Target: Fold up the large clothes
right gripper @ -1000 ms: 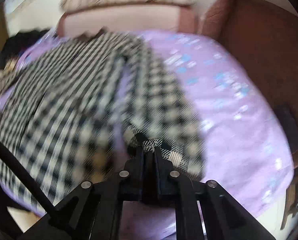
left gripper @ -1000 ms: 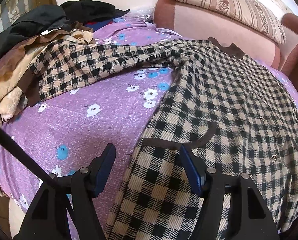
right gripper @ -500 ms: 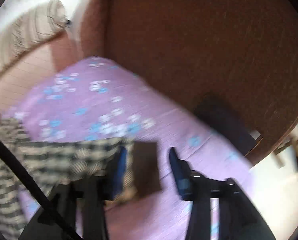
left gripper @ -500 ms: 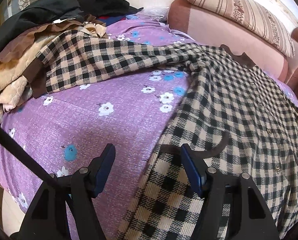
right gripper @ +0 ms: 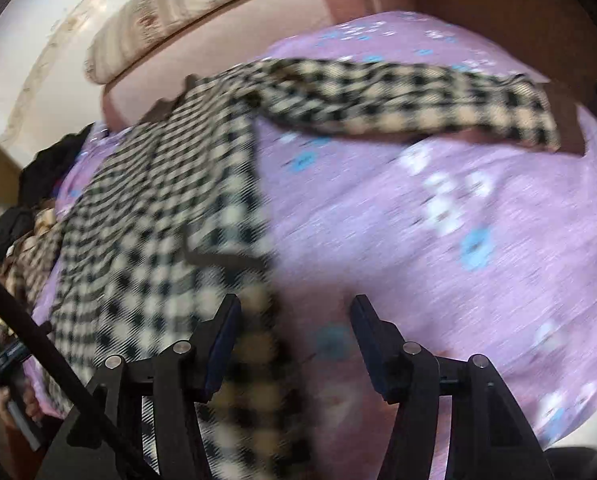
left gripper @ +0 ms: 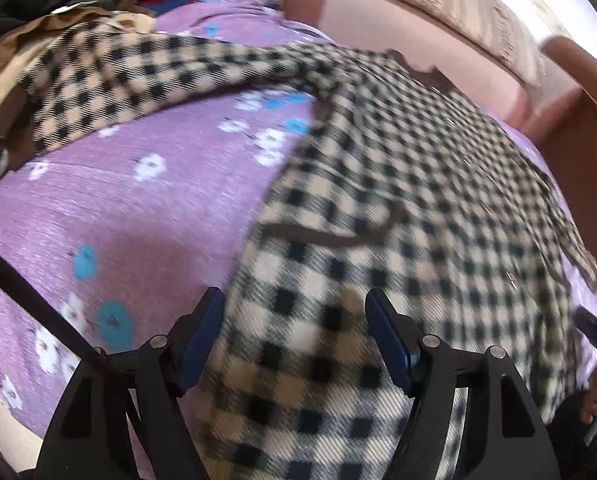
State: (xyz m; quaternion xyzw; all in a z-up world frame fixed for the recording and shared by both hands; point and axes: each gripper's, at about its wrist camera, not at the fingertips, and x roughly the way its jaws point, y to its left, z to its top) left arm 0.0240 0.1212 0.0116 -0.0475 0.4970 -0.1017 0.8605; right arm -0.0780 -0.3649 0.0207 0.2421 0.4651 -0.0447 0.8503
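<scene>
Checked shirt on purple sheet, clothes heap beside

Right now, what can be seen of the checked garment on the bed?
The checked garment is a black-and-cream check shirt or jacket in a soft, woolly-looking cloth with brown trim and small buttons. It lies spread front up on the purple floral bedcover, both sleeves stretched outward. Its hem lies between the fingers of the left gripper and the right gripper, whose jaws are opening.
</scene>
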